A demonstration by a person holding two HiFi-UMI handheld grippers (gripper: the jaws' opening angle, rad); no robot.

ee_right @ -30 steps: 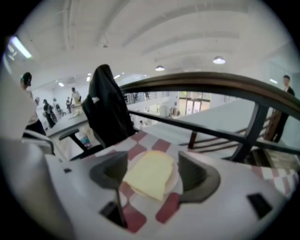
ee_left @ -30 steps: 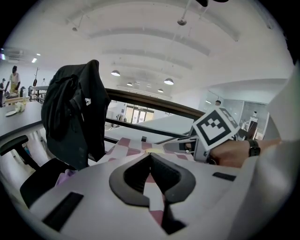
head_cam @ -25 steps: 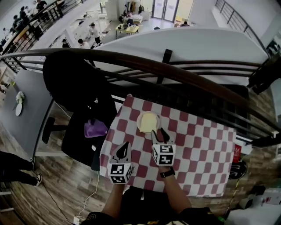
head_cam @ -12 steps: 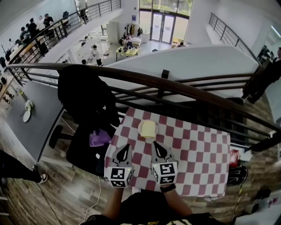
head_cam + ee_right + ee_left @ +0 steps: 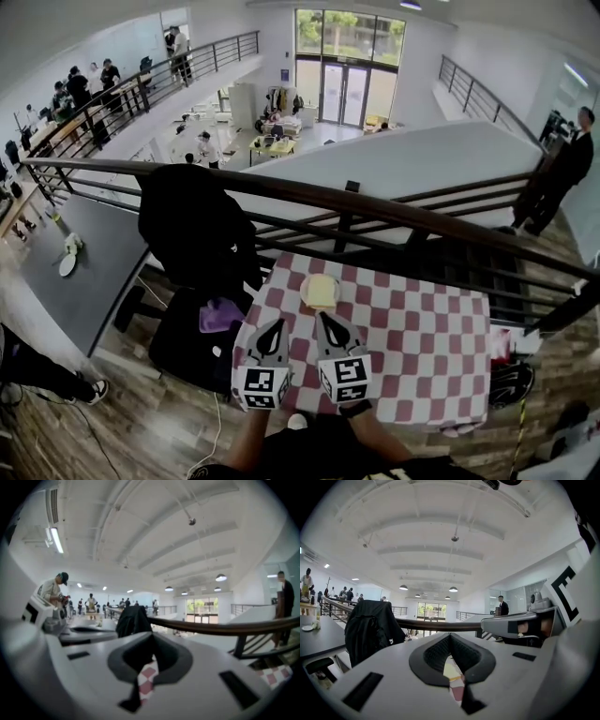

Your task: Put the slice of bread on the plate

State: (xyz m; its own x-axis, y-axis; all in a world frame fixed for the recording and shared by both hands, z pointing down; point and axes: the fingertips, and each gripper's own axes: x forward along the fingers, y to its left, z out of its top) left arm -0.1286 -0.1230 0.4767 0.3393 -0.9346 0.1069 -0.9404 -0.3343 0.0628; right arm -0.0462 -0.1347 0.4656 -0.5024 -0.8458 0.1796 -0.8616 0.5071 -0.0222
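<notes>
Basically done: slice of bread (image 5: 322, 291) lies on the plate (image 5: 304, 297), ahead of both jaws and apart from them. Your left gripper (image 5: 274, 328) and right gripper (image 5: 328, 323) are clenched empty (checkered desk (image 5: 422, 337) below). Next, I'd just park them.

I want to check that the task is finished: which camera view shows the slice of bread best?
The head view: the slice of bread lies whole on the plate. The left gripper view gives only a pale sliver low in the middle, perhaps the bread; the right gripper view shows only checked cloth.
</notes>
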